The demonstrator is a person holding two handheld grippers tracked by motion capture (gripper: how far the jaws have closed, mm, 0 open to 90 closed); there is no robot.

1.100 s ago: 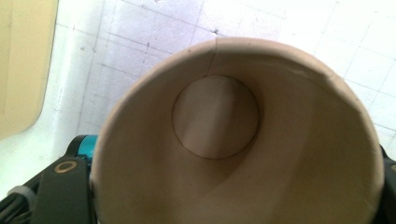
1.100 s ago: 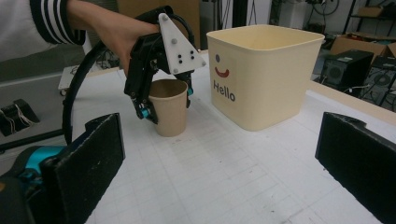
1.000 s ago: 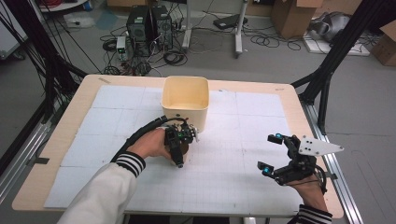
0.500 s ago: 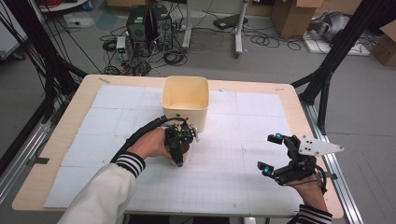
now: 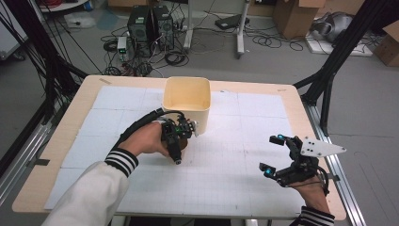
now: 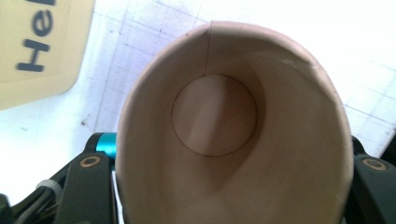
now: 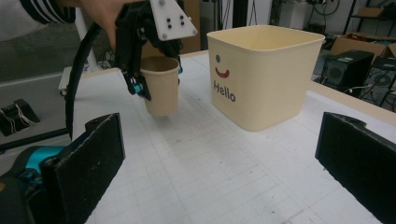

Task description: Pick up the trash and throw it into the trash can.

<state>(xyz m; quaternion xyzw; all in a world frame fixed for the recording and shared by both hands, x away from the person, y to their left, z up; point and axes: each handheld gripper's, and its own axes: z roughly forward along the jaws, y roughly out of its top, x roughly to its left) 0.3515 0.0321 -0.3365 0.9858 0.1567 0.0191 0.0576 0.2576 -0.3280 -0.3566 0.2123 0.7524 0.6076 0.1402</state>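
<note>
White gridded matting is covering the wooden table (image 5: 70, 136), with computer towers and cables sitting on the floor beyond it. Taking the cream Hello tub (image 5: 187, 100) as the landmark, the brown paper cup (image 7: 160, 91) is being held just in front of the tub's near left corner, upright and seemingly lifted a little clear of the mat, though whether its base is touching is hard to tell. The left gripper (image 5: 178, 141) is clamping the cup by its wall, one jaw on each side, and its rim is looking squeezed into an oval in the left gripper view, where the empty cup (image 6: 233, 135) is crowding the lens.

Compared with a second ago, almost nothing is shifting: cup, left gripper and tub are sitting in the same places, so the carry appears to be pausing rather than advancing. That suggests the cup is secured and the drop into the tub is not yet made; the next move probably calls for raising it above the rim.

The right gripper (image 5: 275, 154) is resting well to the right of the tub and nearer the person, jaws spread wide and holding nothing.
</note>
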